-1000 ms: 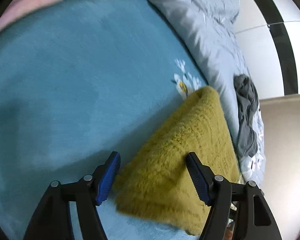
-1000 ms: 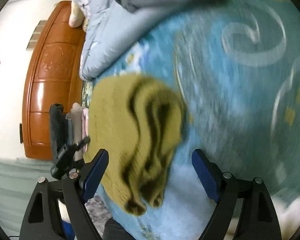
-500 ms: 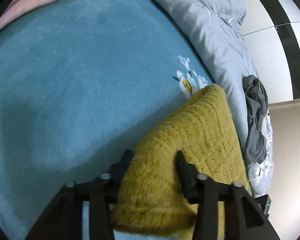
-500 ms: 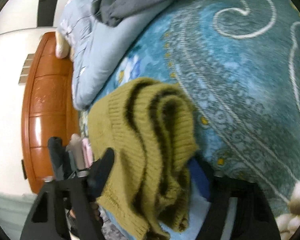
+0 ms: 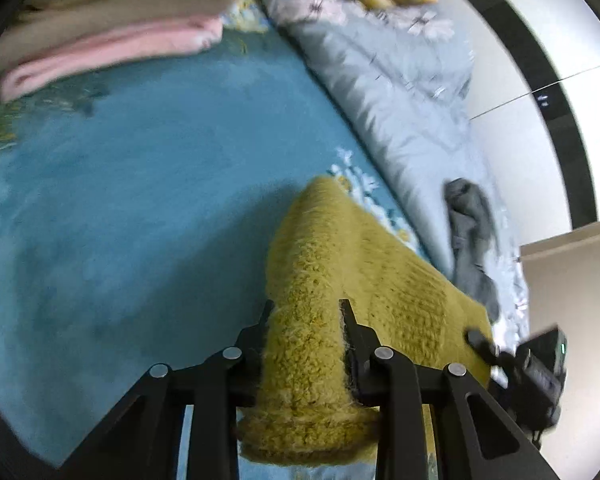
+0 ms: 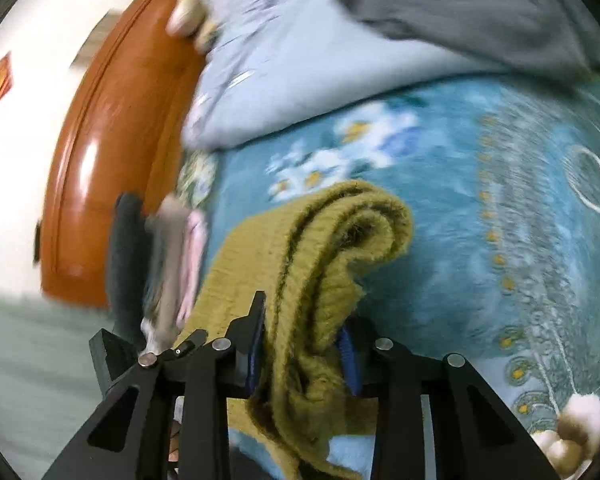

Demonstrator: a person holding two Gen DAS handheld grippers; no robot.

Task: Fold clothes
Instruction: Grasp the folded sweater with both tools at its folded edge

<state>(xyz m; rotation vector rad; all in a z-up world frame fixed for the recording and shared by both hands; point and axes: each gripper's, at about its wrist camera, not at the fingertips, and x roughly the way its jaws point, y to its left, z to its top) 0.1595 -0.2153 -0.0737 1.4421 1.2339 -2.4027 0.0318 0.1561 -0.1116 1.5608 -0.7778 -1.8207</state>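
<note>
Your left gripper is clamped on a thick bunched edge of the mustard-yellow fuzzy knit sweater; your right gripper pinches several stacked layers of it. The sweater lies part-folded on the teal floral plush blanket, near the pale grey-blue quilt. Judged soft, bulky, light, not slippery; it will sag and stretch between grips. Hold at ribbed hems or folded edges, catching every layer. Frames blurred.
</note>
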